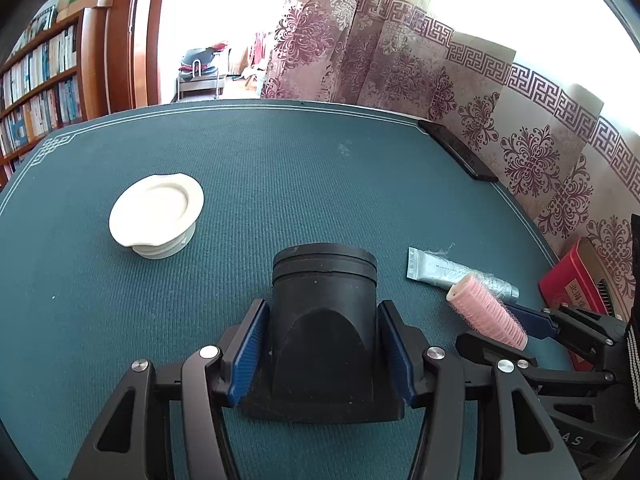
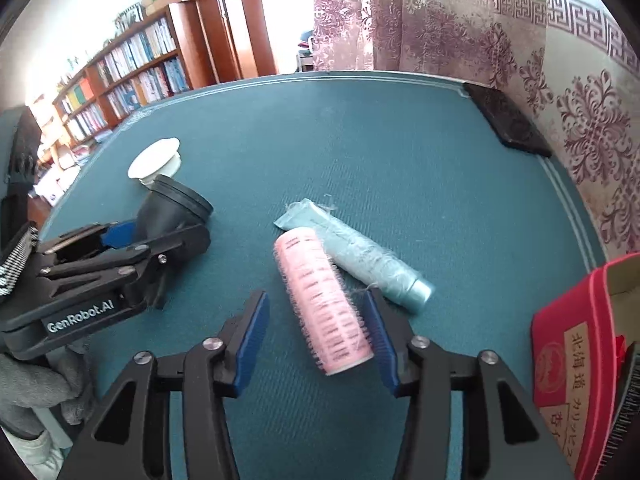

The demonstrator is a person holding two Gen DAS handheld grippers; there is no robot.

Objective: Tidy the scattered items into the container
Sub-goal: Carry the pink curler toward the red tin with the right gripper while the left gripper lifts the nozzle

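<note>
Straddling the roller (image 2: 322,300), my right claw (image 2: 316,296) stood about half wide. Its right pad (image 2: 378,332) was brushing the bristles, and the left pad (image 2: 250,340) had a clear gap to the roller. Nothing was gripped there yet. The roller lay off centre and at a slant between the jaws, so I judged that a squeeze could shove it sideways or let it roll out. A hard squeeze could also flatten the hollow core.

Just beyond, the roller's far end rested against the tube (image 2: 368,260), whose wrapping looked frayed. The bristles could catch those threads, and then the tube would be dragged along or flicked across the table (image 2: 360,140).

To my right stood the red box (image 2: 560,352), which I took for the container. It was open, with neither the roller nor the tube in it. A bad angle on the way over could catch its near wall.

On the other side, my left claw (image 1: 322,304) was clamped on the black fitting (image 1: 324,292). The right camera showed the fitting leaning. Being smooth and round, it could twist in the pads. The two claws were close enough to collide if both swung towards the box.

Farther off sat the white lid (image 1: 156,216), and at the far edge lay a dark slab (image 2: 504,120) that a careless reach could knock off.
</note>
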